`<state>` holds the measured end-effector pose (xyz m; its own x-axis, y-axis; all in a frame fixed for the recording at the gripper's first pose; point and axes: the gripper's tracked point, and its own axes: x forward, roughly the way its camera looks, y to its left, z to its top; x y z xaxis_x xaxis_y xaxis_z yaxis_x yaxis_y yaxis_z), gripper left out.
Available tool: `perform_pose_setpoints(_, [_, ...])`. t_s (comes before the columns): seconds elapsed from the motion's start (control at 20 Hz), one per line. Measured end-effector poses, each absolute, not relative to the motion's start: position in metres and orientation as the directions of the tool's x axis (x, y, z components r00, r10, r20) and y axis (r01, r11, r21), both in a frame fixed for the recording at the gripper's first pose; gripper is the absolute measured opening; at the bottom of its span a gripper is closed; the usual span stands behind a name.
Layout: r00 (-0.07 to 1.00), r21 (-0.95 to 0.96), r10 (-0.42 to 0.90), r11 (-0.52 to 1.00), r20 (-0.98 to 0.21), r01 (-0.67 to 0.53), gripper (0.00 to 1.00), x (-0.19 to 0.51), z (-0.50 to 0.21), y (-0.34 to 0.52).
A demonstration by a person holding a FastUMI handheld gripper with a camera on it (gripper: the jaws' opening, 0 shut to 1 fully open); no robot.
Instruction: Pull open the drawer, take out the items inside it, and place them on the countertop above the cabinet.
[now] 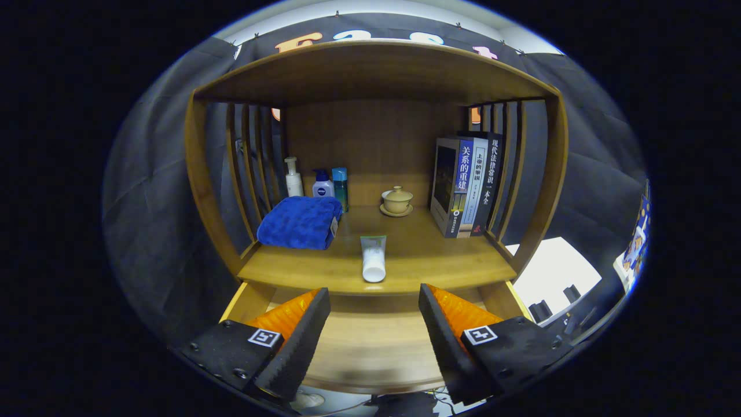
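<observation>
A warm brown wooden cabinet (376, 75) with an arched top board, a panelled back and slatted side walls stood in the middle of the scene. Dark grey cloth (156, 231) hung as the booth's wall to the left and right of it. At the far top ran a pale strip of wall (382, 10). On the near right a bright white surface (553, 272) caught the light.

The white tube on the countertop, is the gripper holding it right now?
No, the white tube lies on the countertop beyond the open gripper, whose fingers are spread apart over the open drawer.
</observation>
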<state>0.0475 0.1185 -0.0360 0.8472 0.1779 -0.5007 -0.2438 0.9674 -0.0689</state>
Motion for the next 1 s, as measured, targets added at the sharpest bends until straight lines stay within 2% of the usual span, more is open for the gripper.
perform_pose_setpoints(0.6, [0.894, -0.068, 0.173, 0.973, -0.414, -0.220, 0.99, -0.009, -0.065, 0.087])
perform_pose_setpoints(1.0, [0.899, -0.059, 0.134, 0.983, -0.417, -0.174, 0.99, -0.040, -0.100, 0.058])
